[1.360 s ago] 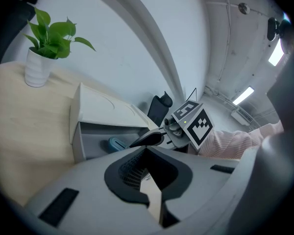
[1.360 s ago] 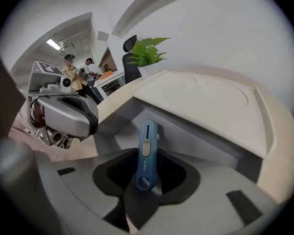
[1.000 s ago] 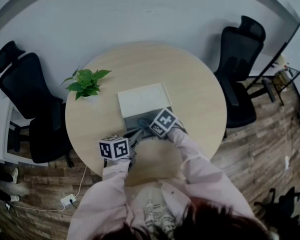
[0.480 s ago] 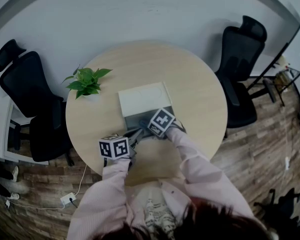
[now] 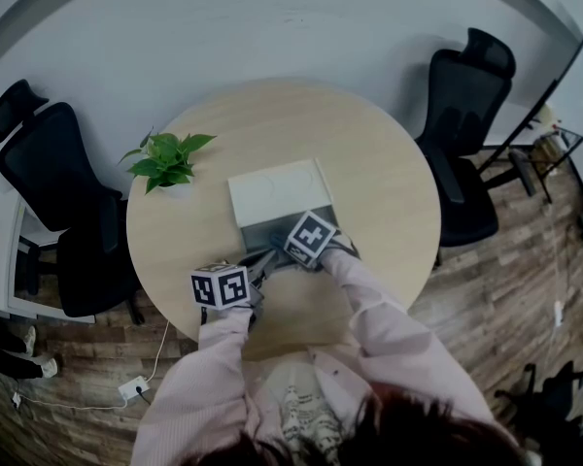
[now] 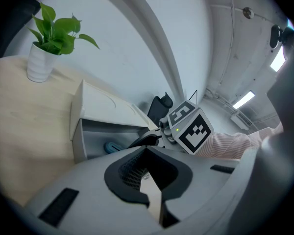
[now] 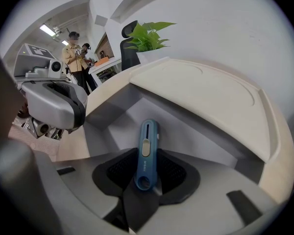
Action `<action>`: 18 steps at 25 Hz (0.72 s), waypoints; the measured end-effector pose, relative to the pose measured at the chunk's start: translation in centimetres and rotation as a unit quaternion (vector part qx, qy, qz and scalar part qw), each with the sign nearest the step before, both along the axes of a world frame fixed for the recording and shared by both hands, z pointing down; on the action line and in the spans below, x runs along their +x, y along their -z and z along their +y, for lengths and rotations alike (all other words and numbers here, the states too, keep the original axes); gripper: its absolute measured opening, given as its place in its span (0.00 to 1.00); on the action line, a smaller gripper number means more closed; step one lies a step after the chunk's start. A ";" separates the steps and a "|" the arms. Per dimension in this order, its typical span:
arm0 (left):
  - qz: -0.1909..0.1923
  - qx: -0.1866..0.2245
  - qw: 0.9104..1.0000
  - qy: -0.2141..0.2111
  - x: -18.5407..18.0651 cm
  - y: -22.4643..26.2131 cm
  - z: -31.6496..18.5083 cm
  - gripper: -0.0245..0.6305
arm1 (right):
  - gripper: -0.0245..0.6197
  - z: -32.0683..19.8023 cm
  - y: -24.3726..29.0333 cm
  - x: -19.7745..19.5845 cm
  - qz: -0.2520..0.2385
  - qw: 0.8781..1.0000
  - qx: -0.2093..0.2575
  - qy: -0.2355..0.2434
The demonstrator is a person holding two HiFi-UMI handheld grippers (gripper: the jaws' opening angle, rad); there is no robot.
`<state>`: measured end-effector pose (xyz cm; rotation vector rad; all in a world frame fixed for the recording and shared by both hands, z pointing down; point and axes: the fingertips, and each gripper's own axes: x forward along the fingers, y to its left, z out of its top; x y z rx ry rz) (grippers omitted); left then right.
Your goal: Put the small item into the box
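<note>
Right gripper (image 7: 147, 173) had its jaws clamped on the ringed end of the small item (image 7: 146, 151), a slim blue thing, by the look of it a slide cutter. It pointed steeply down into the open box (image 7: 112, 124). Left gripper (image 6: 150, 182) sat near the box's front edge, its jaws a narrow slit apart with nothing between them. The carry looked done: the small item appeared to be within the grey walls of the box, whose lid (image 7: 210, 97) lay folded back beyond it. Letting go and drawing the gripper out were left to do. The item's long axis ran along the right gripper's own line, with the ring at the jaws and the slotted end aimed at the far wall under the lid.
</note>
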<state>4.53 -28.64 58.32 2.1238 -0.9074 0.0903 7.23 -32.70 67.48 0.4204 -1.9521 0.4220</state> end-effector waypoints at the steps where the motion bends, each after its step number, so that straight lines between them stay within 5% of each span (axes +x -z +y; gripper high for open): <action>1: 0.000 0.000 1.000 0.000 -0.1 0.0 0.0 0.05 | 0.24 0.0 0.0 -0.1 0.002 1.000 0.001 -0.002; 18: -0.001 0.002 1.000 0.003 -0.5 -0.1 0.1 0.05 | 0.27 -0.4 0.5 0.0 0.035 0.999 0.031 -0.023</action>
